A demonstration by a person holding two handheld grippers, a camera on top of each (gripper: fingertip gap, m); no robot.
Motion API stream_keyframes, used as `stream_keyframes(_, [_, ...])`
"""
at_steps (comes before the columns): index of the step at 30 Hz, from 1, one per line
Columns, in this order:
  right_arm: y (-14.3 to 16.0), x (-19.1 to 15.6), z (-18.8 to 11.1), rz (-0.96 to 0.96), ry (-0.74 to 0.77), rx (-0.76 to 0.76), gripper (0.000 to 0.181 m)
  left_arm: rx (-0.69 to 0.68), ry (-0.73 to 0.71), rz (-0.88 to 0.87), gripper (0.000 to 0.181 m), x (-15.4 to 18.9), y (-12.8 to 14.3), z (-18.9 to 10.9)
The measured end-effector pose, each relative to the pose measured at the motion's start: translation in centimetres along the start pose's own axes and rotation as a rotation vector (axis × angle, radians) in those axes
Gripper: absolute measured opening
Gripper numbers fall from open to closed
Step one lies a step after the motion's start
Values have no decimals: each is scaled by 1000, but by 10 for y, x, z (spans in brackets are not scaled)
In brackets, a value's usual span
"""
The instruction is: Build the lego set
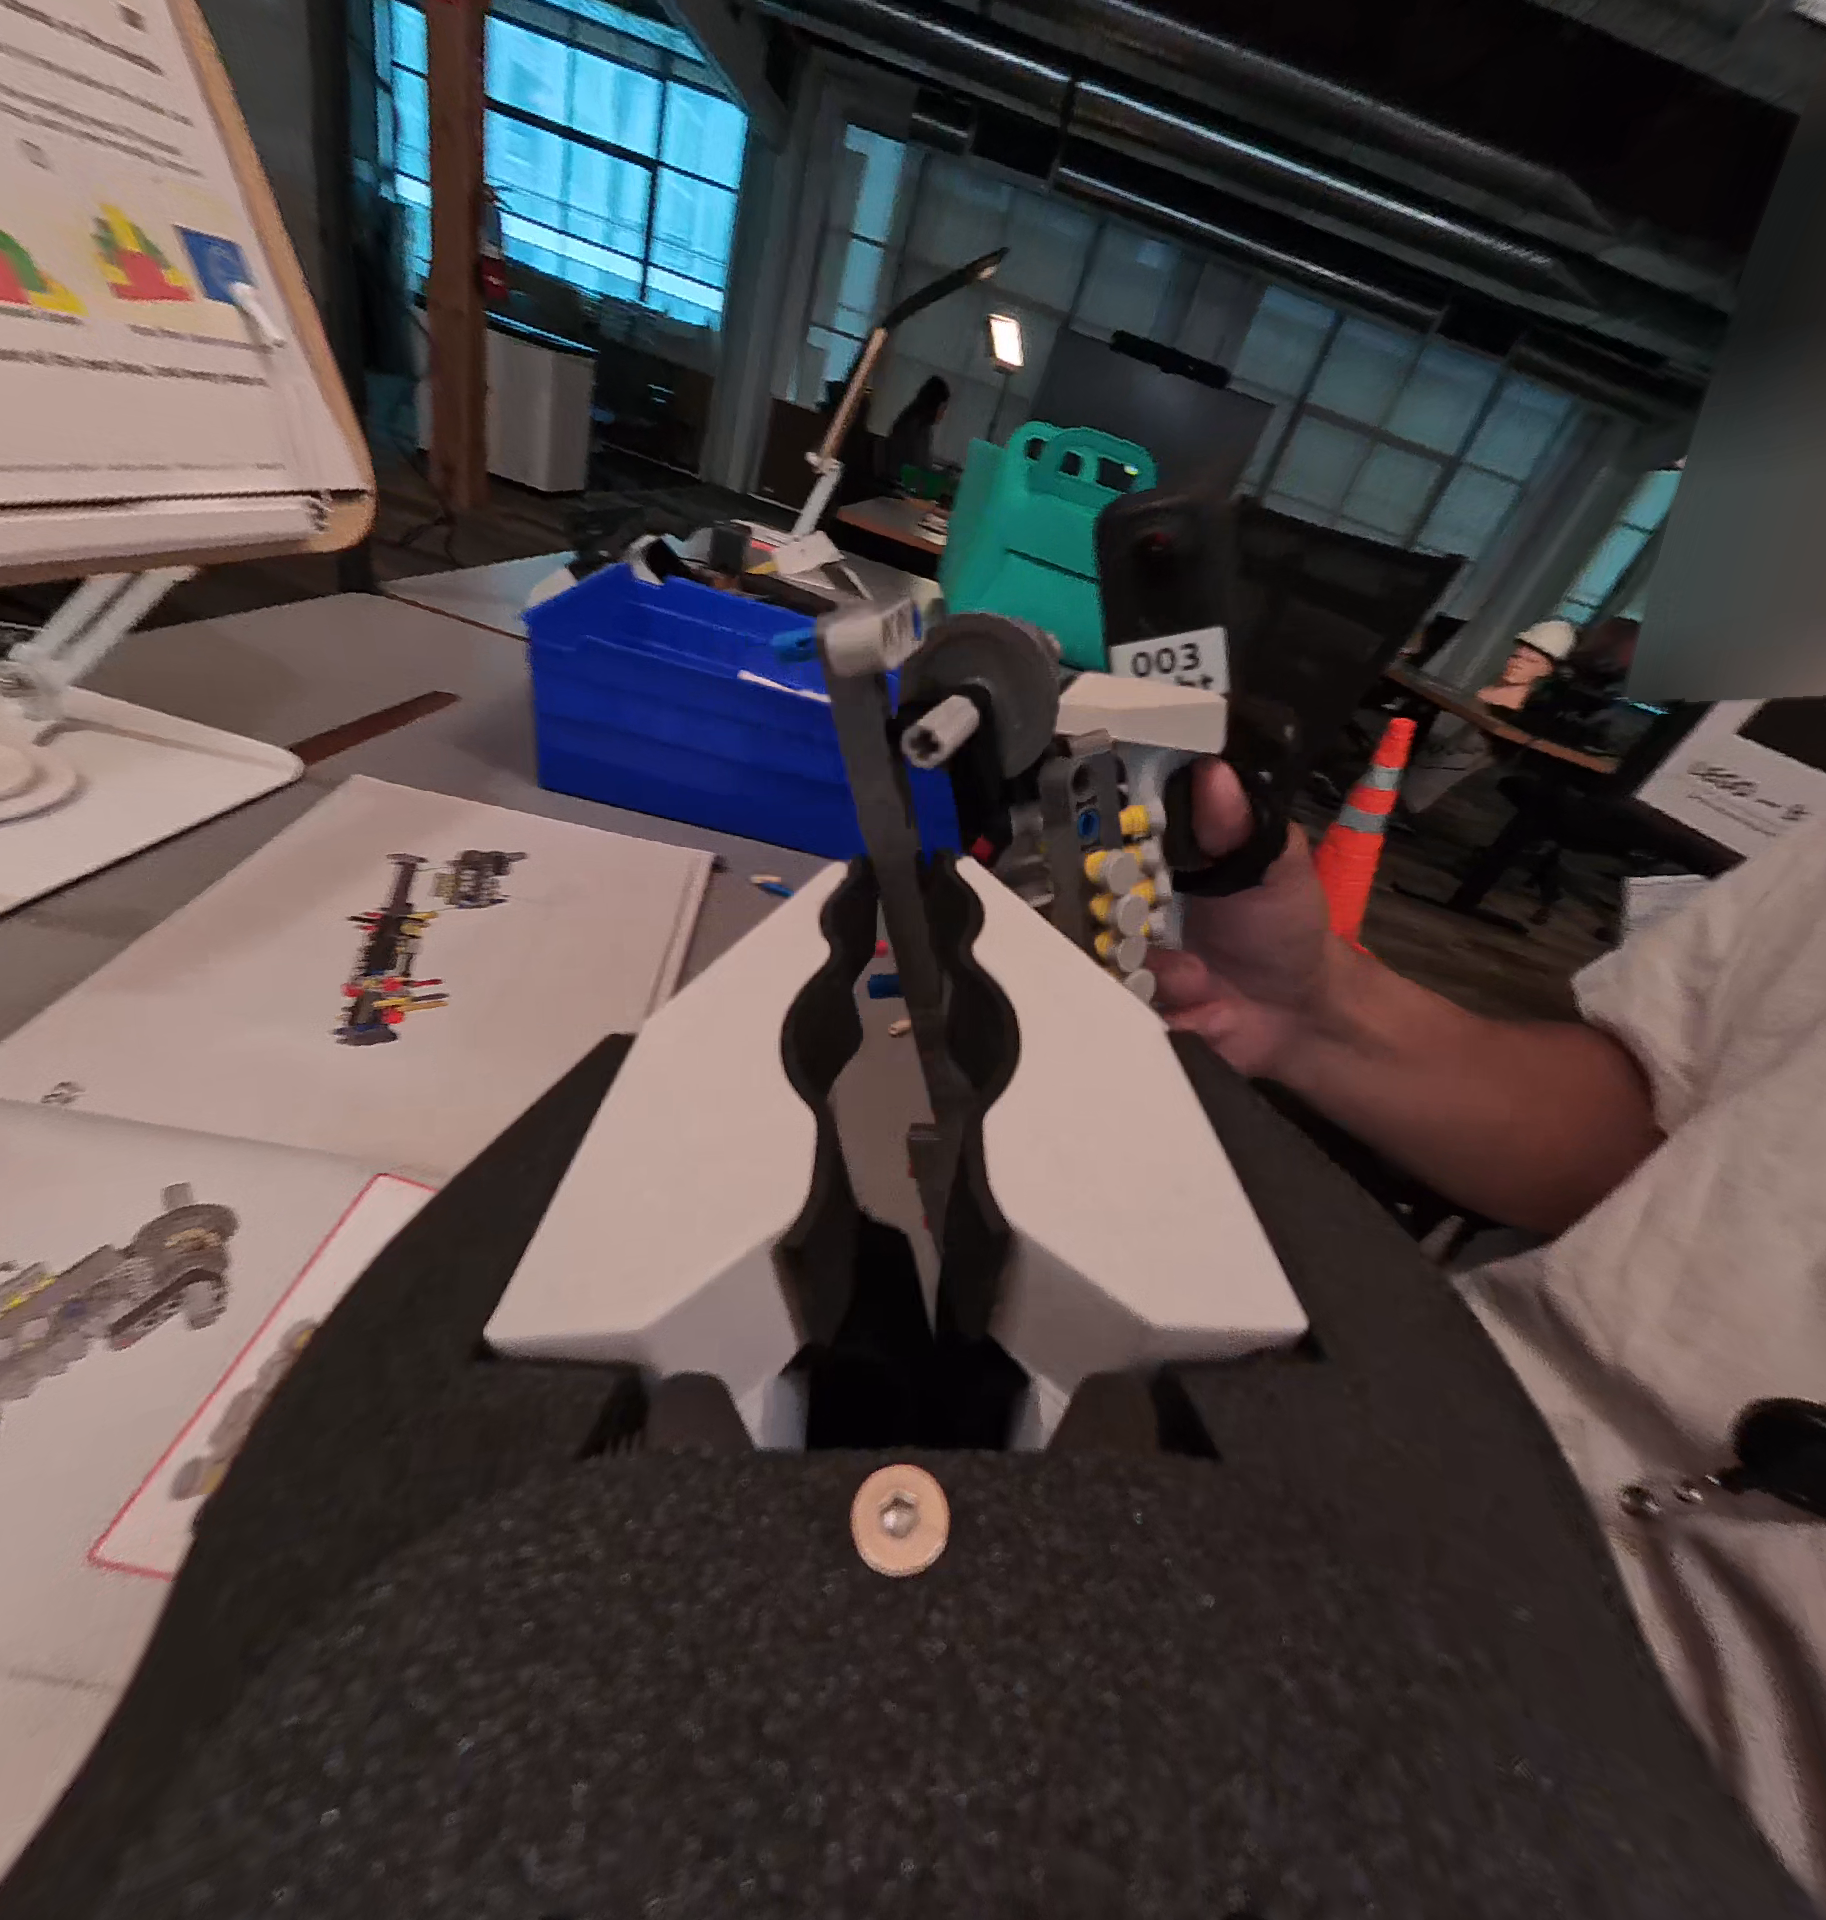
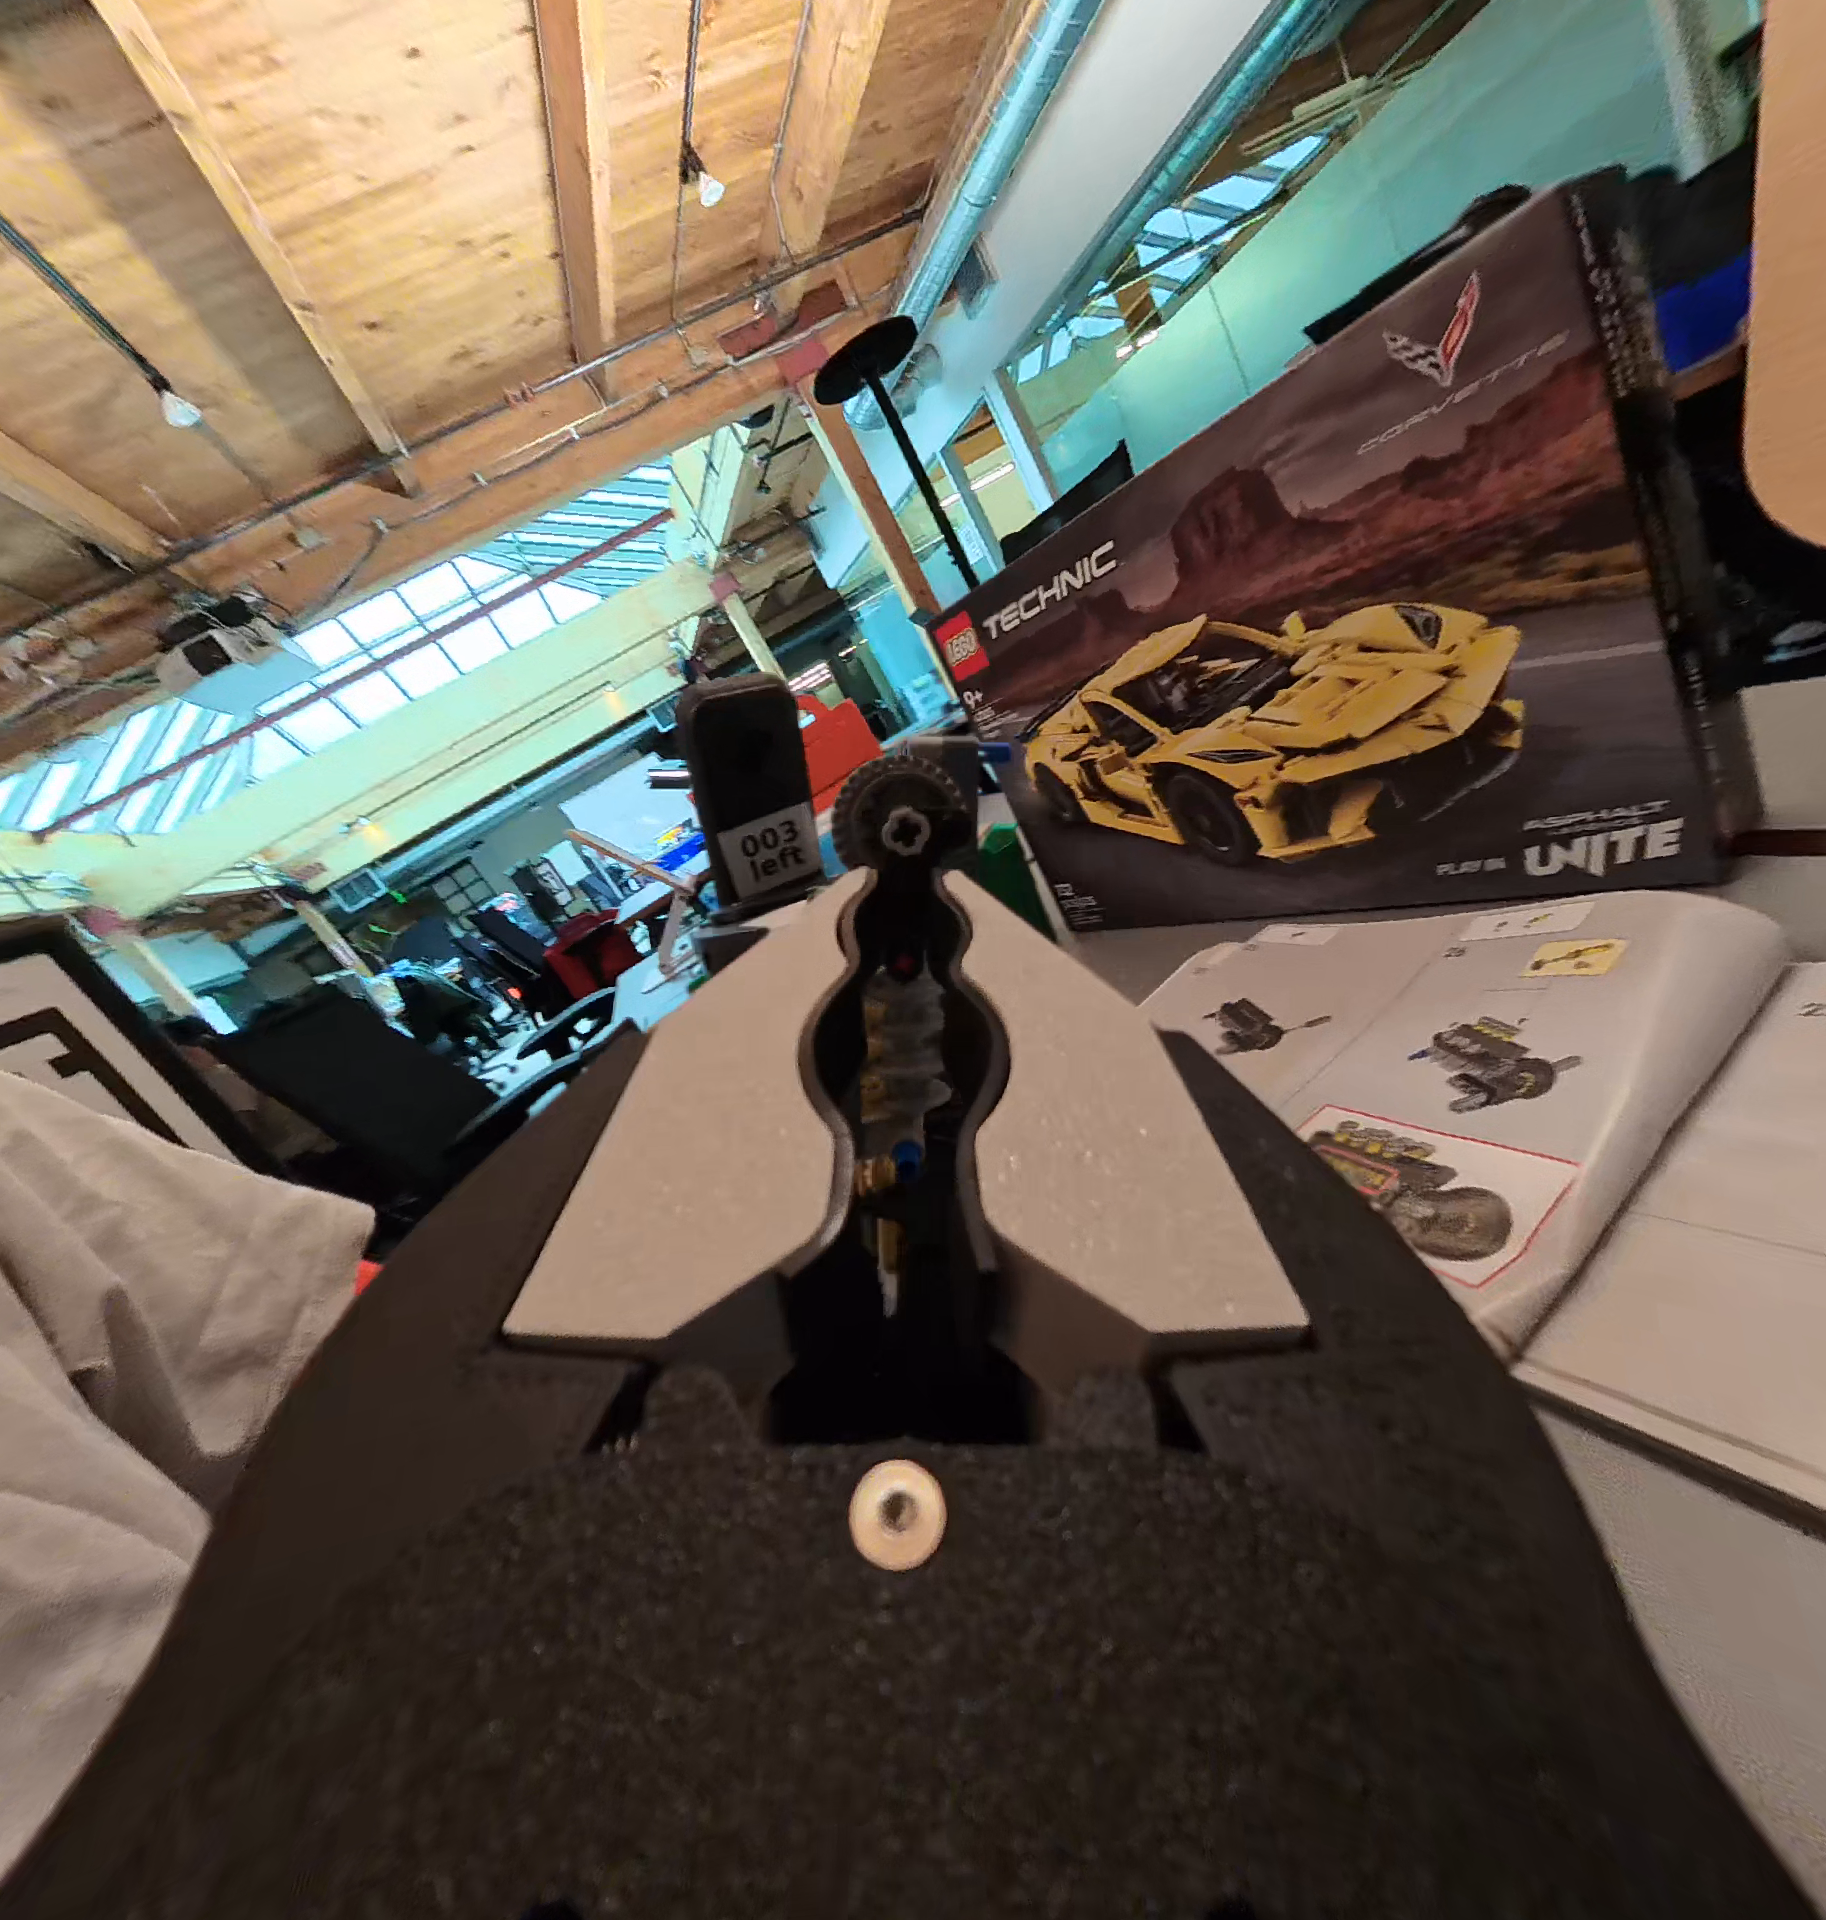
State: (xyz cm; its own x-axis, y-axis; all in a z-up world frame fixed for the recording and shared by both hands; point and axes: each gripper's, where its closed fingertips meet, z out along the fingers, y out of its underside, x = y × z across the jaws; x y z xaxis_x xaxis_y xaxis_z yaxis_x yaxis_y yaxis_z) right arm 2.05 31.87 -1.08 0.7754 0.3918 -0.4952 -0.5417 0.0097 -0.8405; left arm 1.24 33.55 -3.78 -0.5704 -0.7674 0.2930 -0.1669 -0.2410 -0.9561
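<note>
Left gripper (image 1: 904,883): fingers narrow, clamped on a dark grey beam (image 1: 888,821) that rises tilted.
Right gripper (image 2: 904,894): closed around the lego engine assembly (image 2: 893,1049), its gear end (image 2: 901,816) poking past the tips.
Instruction booklet (image 2: 1511,1091): open on the table, printed pages.
Blue bin (image 1: 680,696): contents unclear.
Set box (image 2: 1356,665): yellow car pictured, lettering present.
</note>
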Motion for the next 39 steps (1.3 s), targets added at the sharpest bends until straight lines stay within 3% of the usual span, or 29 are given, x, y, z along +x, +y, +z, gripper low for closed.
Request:
stream_keyframes(8, [9,0,-1,46,-40,-34,6,-9,110,-46,12,2,5,-5])
stream_keyframes(16, [8,14,-8,106,-35,-4,6,-87,-37,-59,8,-17,11,1])
stream_keyframes(20, [-8,13,-43,86,-34,41,6,-157,-112,-29,7,-12,3,-6])
stream_keyframes(25, [-17,20,-113,53,93,76,6,-325,-148,81,7,16,-8,-28])
stream_keyframes(30, [-14,10,-153,29,154,95,6,-643,-214,112,7,17,23,-42])
stream_keyframes(39, [-7,0,-176,5,224,90,6,-887,-123,90,7,18,72,13])
